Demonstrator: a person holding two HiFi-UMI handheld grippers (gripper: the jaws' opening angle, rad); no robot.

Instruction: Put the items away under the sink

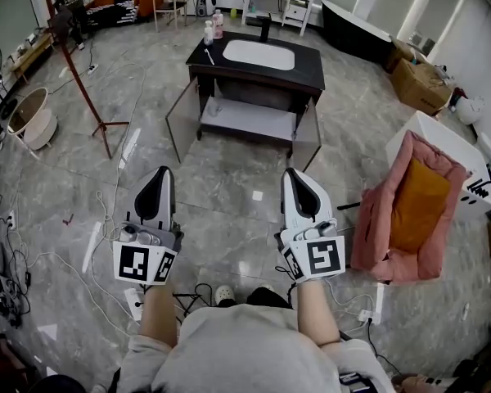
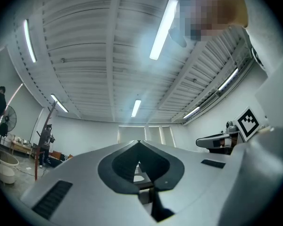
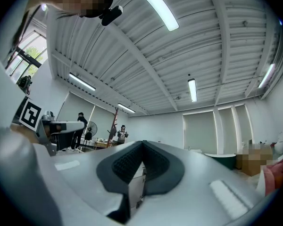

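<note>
Left gripper: we hold the left gripper (image 1: 164, 173) low over the tiled floor (image 1: 229, 178), tips forward. Its own view shows the jaws closed tip to tip with nothing between them.
Right gripper: the right gripper (image 1: 290, 173) sits level with the left and apart from it. Its view shows the jaws likewise met at the tips, holding nothing.
Task items: two pale bottles (image 1: 212, 28) and a dark bottle (image 1: 265, 27) stand along the back edge of the sink cabinet (image 1: 309, 72). A slim pale item (image 1: 209, 56) lies just left of the basin (image 1: 259, 54). All are well ahead of both grippers.
Under-sink space: the left door (image 1: 182, 121) and right door (image 1: 308, 133) stand swung open, exposing the shelf (image 1: 258, 123). One small object sits at its left end; we cannot identify it.
Head view only: we read the countertop, the items and the floor layout here.
Gripper views only: both look steeply up at the ceiling light strips (image 2: 161, 28). Each catches the other gripper's marker cube (image 2: 248, 121) at its edge.
Open room: a broad stretch of floor lies between the grippers and the cabinet.
Edges: a pink cushioned bed (image 1: 409, 211) stands near the right gripper's outer side. A coat stand (image 1: 82, 80) and loose cables (image 1: 106, 219) lie to the left. Both door edges project toward us, flanking the shelf.
</note>
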